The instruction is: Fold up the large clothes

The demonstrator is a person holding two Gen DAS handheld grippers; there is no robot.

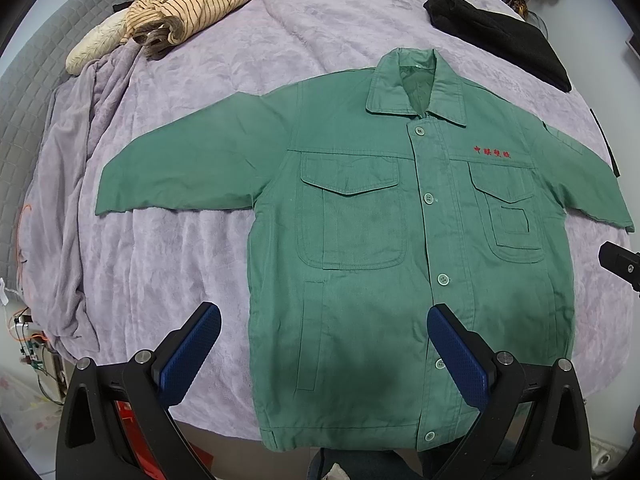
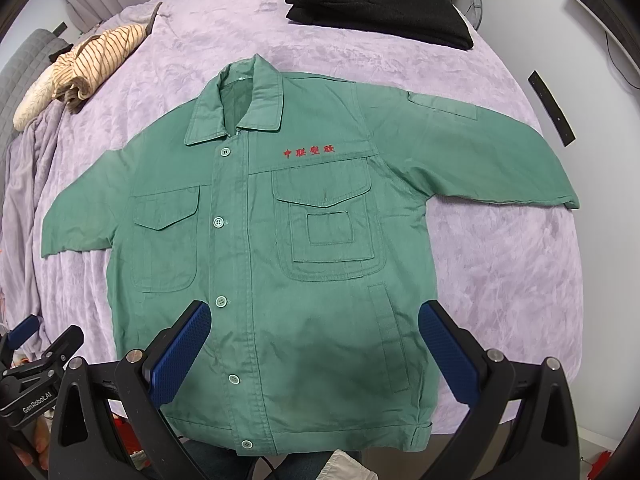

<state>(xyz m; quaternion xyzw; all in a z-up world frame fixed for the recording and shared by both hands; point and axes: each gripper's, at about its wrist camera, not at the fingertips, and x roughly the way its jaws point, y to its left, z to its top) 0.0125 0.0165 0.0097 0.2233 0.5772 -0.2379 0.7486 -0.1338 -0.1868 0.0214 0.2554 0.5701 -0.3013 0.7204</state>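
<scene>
Currently nothing is folded: green jacket [image 1: 360,240] lies flat, front up and buttoned, on the purple blanket [image 1: 192,248], both sleeves spread out sideways. Collar sits toward the top of the frame, hem at the bottom edge nearest both grippers, so the long axis runs bottom to top, straight ahead of each tool.

Left gripper [image 1: 324,354]: fingers spread wide, holding nothing, hovering over the lower part of the jacket. One pad is off the cloth over blanket, the other over the button placket. Right gripper [image 2: 314,350]: also spread and empty, over the lower half on the side with the red lettering.

Key relation: left sleeve [image 1: 180,176] reaches toward centre left of the left wrist view, right sleeve [image 2: 492,160] toward centre right of the right wrist view. Each gripper is nearer its own sleeve; both cuffs are well apart from the pads. My read is sleeves go in first, one per hand.

Height above the cloth is hard to judge with this lens; probably no contact.

Other items at the top: striped garment [image 1: 188,8] upper left, black folded clothing [image 2: 380,8] upper right, both well clear of the jacket.
</scene>
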